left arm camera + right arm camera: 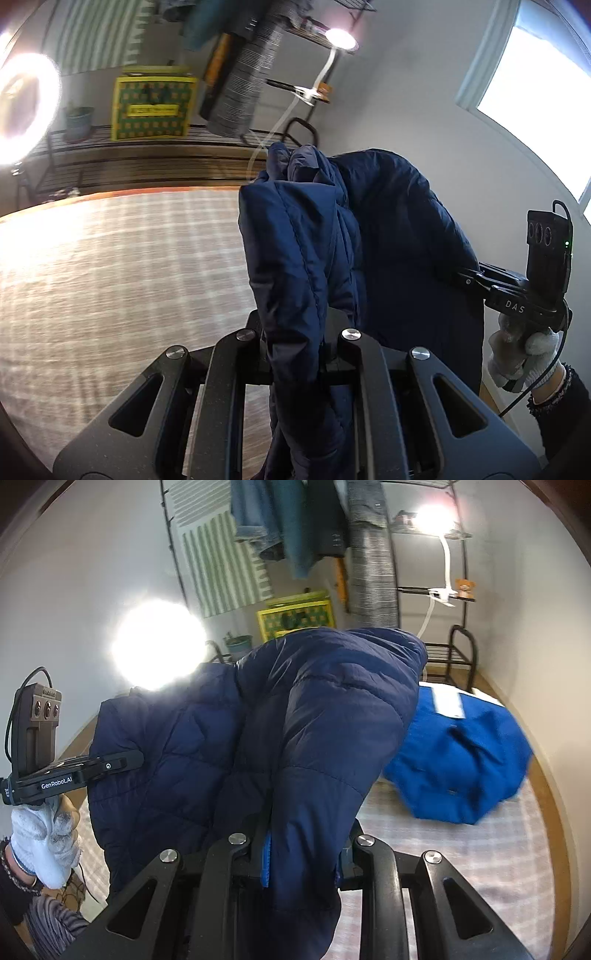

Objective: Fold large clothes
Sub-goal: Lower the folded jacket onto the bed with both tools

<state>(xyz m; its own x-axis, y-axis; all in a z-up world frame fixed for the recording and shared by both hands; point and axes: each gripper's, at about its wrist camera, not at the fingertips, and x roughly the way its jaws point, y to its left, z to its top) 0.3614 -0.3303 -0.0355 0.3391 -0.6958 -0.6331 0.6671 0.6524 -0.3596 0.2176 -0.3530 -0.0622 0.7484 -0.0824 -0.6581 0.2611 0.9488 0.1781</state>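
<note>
A large navy quilted puffer jacket (391, 236) hangs in the air above the table, held by both grippers. My left gripper (295, 343) is shut on a bunched fold of the jacket; it also shows in the right wrist view (122, 760) at the left, clamped on the jacket's edge. My right gripper (303, 849) is shut on a thick fold of the jacket (317, 716); it also shows in the left wrist view (469, 277) at the right, gripping the far edge. The fingertips are buried in fabric.
A table with a pale checked cloth (122, 266) lies below. A bright blue garment (461, 760) lies crumpled on it at the right. A clothes rack (306, 524), yellow box (155, 105), ring light (26, 107) and metal shelf (458, 653) stand behind.
</note>
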